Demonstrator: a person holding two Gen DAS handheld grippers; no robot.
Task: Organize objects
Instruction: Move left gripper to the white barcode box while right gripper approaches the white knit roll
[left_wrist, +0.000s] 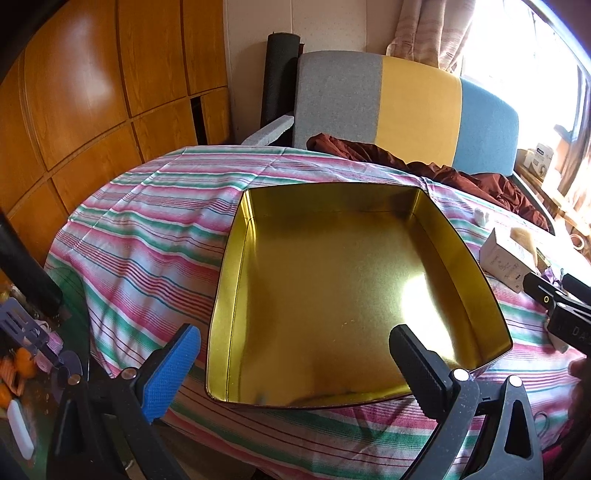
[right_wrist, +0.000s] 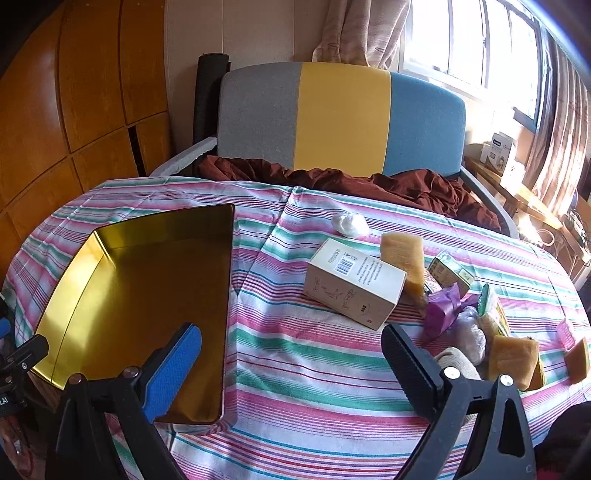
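A gold metal tin (left_wrist: 436, 236) lies open and empty on the striped tablecloth (left_wrist: 147, 236); it also shows as the gold tin (right_wrist: 74, 273) at the left of the right wrist view. My left gripper (left_wrist: 295, 354) hovers open over the tin's near edge, nothing between its fingers. My right gripper (right_wrist: 291, 354) stands open above bare cloth, right of the tin. Beyond it lie a white carton (right_wrist: 354, 284), tan sponge blocks (right_wrist: 404, 258), a purple wrapper (right_wrist: 443, 306), a white wad (right_wrist: 349, 224) and small packets (right_wrist: 452, 271).
A grey, yellow and blue chair (right_wrist: 343, 122) with dark red cloth (right_wrist: 369, 184) stands behind the table. Wooden cupboards (left_wrist: 92, 92) fill the left. A window (right_wrist: 480, 48) and a shelf with boxes (right_wrist: 502, 151) are at the right. Clutter (left_wrist: 22, 362) lies below the table's left edge.
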